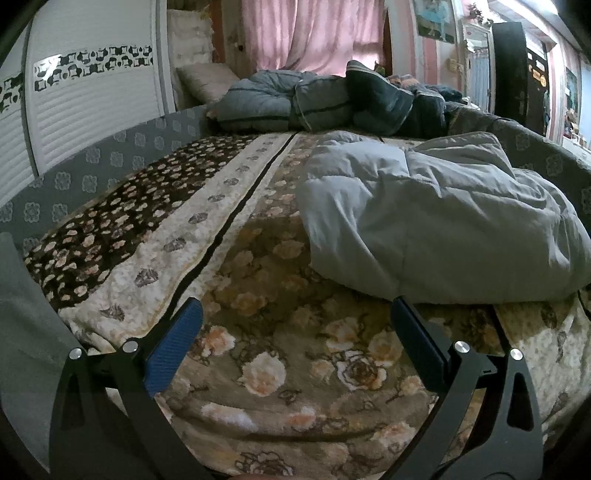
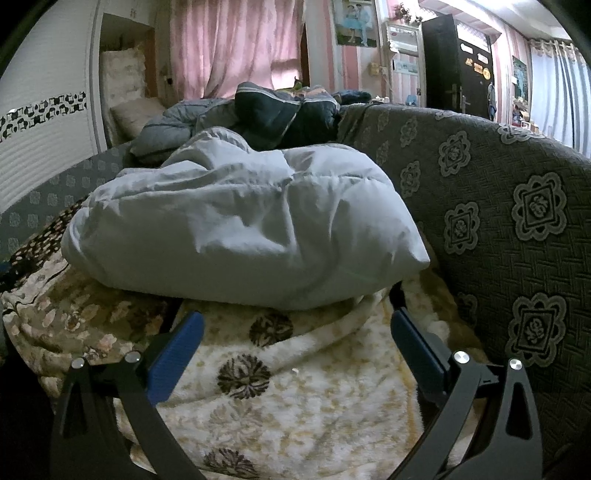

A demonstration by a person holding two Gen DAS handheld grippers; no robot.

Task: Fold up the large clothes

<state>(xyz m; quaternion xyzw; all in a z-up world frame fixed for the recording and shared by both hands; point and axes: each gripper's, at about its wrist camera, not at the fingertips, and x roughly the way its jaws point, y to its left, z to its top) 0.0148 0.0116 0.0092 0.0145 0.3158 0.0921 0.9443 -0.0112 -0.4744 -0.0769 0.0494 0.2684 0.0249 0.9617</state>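
Note:
A puffy pale grey padded garment [image 1: 436,218] lies crumpled on a floral blanket [image 1: 280,332] that covers a sofa bed. In the right wrist view the same garment [image 2: 240,225] fills the middle, just ahead of the gripper. My left gripper [image 1: 295,332] is open and empty, hovering over the blanket to the left of and below the garment. My right gripper [image 2: 295,339] is open and empty, just in front of the garment's near edge, over a cream part of the blanket [image 2: 288,406].
A heap of dark blue and grey padded clothes [image 1: 332,99] lies at the far end. The grey patterned sofa back [image 2: 498,229] rises close on the right. A white wardrobe [image 1: 92,103] stands left, pink curtains [image 1: 314,33] behind.

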